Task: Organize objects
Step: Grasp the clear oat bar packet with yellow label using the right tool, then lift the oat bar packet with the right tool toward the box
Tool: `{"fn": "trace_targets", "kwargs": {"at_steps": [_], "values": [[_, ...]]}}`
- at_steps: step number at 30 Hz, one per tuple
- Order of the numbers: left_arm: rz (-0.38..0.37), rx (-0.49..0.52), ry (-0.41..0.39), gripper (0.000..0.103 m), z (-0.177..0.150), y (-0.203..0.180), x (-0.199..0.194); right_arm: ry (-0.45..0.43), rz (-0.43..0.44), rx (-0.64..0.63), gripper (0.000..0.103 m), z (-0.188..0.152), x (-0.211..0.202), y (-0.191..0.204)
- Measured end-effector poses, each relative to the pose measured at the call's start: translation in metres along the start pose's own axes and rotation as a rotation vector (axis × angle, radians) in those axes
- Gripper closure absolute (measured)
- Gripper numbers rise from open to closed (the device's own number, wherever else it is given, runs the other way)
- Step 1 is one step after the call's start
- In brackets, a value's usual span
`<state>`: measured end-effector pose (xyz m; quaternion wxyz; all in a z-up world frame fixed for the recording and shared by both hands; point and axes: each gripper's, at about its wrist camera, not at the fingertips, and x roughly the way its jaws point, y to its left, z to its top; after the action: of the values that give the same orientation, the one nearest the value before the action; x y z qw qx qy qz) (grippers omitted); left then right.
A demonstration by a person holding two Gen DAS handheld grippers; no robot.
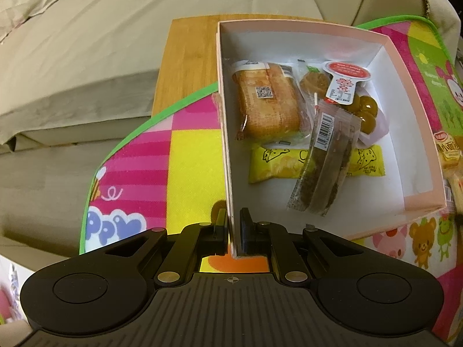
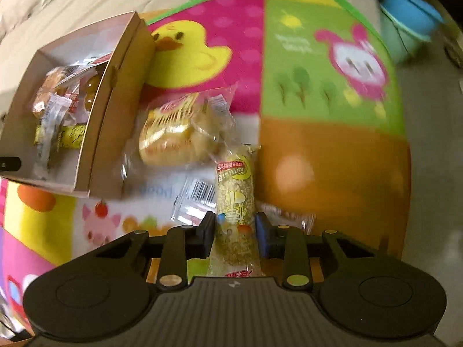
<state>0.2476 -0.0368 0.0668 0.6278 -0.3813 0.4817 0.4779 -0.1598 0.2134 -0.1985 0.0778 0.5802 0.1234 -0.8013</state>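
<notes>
**Box pinned on the left, grain bar between the right tongs**

Under everything I see the cartoon mat (image 2: 318,92), bright squares with a yellow duck and a pink rabbit, spread over a wooden tabletop (image 1: 188,57) that sits against beige cushions (image 1: 86,29). On the mat stands the open pink box (image 1: 405,92), white inside. My left tongs (image 1: 233,228) are clamped together on its near left wall, one pad inside the box and one outside.

Inside the box lie a wrapped bread loaf (image 1: 269,104) at the far left, a small pastry (image 1: 314,82) beside it, a pouch of green olives (image 1: 364,110) under a red-and-white label, a yellow cheese snack (image 1: 275,164) flat on the floor of the box, and a long brown bar in clear wrap (image 1: 327,159) lying slantwise across it.

Just right of the box, on the mat, rests a bagged bun (image 2: 173,136). In front of it lies the grain bar (image 2: 234,202), lengthwise between my right tongs (image 2: 235,237); the pads sit against its wrapper on both sides. The right view is blurred.
</notes>
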Motion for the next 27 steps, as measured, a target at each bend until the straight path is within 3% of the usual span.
{"fn": "trace_targets", "kwargs": {"at_steps": [5, 7, 9, 15, 20, 21, 22, 24, 27], "values": [[-0.013, 0.028, -0.018, 0.093, -0.007, 0.003, -0.005, 0.015, 0.072, 0.125, 0.066, -0.048, -0.019, -0.002], [-0.017, 0.031, -0.023, 0.093, -0.008, 0.004, -0.005, 0.005, 0.062, 0.135, 0.056, -0.059, -0.027, -0.003], [-0.018, 0.035, -0.025, 0.093, -0.009, 0.005, -0.006, -0.014, 0.036, 0.140, 0.055, -0.067, -0.037, -0.004], [-0.029, 0.036, -0.031, 0.093, -0.007, 0.006, -0.009, -0.060, 0.002, 0.133, 0.051, -0.055, -0.049, -0.008], [-0.041, 0.061, -0.030, 0.093, -0.004, 0.000, -0.005, -0.040, -0.022, 0.126, 0.050, -0.031, -0.023, 0.006], [-0.042, 0.063, -0.027, 0.093, -0.004, 0.000, -0.004, -0.021, -0.042, 0.125, 0.050, -0.027, -0.014, 0.010], [-0.043, 0.069, -0.024, 0.093, -0.004, 0.000, -0.004, -0.004, -0.060, 0.127, 0.061, -0.025, -0.007, 0.013], [-0.042, 0.092, -0.015, 0.093, -0.003, -0.002, -0.004, 0.032, -0.114, 0.114, 0.074, -0.021, 0.002, 0.021], [-0.048, 0.146, -0.010, 0.094, -0.001, -0.004, -0.003, 0.036, -0.117, 0.137, 0.075, -0.020, -0.012, 0.028]]}}
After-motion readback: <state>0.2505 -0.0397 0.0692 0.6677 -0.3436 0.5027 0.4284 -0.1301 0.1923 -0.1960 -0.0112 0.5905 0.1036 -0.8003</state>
